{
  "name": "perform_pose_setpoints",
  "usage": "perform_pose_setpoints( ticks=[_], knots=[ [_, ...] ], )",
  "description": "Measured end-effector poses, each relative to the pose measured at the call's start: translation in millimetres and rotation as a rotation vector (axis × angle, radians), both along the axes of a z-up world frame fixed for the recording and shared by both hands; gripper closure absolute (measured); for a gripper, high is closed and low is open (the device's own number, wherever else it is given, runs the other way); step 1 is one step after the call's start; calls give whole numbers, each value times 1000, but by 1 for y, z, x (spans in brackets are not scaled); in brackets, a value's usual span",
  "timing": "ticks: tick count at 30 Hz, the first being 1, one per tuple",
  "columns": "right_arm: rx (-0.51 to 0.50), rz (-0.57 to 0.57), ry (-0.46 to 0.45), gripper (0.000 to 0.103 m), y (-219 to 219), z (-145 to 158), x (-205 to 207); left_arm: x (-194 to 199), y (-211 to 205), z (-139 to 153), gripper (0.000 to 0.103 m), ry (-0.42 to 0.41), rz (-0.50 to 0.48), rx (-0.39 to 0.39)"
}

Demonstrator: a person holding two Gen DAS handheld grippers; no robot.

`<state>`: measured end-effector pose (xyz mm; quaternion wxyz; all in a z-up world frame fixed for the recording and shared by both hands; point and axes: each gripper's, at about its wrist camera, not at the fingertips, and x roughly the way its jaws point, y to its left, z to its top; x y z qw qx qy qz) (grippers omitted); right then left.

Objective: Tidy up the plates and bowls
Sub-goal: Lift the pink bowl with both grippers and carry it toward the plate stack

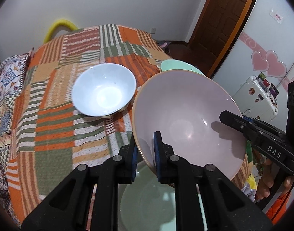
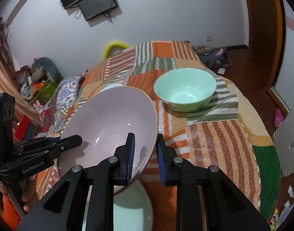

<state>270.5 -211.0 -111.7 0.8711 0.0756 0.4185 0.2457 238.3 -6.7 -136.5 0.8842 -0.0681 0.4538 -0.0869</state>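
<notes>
The left gripper (image 1: 145,154) is clenched on the near rim of the pink plate (image 1: 185,119), one blue pad inside the rim and one outside. The right gripper (image 2: 145,157) is clenched on the opposite side of the same rim in the same manner, so the plate hangs between the two tools, clear of the bed and tilted with its hollow turned toward the cameras. Directly beneath it, at the bottom edge of both wrist views, lies a pale green plate (image 1: 147,202), partly hidden by the gripper bodies. Judged from the task, the step in hand is to carry the pink plate to its place in a stack. To do it well, both grips should remain clamped and the two hands should travel together, since any twist between them would lever the glazed rim out of the pads. The plate should be brought level before it is lowered, then set down centred, and the grippers released only once it rests flat. Farther out on the striped blanket (image 1: 56,104) stands the white bowl (image 1: 104,89), upright and apart from the plates. The green bowl (image 2: 185,91) stands upright farther along the bed, well clear of the white bowl.
</notes>
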Motion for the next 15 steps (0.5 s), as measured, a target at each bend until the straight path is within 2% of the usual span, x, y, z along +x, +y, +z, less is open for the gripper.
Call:
perform_pose_setpoints(
  ticks=[8,15],
  knots=[
    [11,64,-59,83,18,20,-23,-44,19,24,88,-45,55,6],
    [16,124,-88,83,39,27,-42,-81,44,32,88,-70,129,-10]
  ],
)
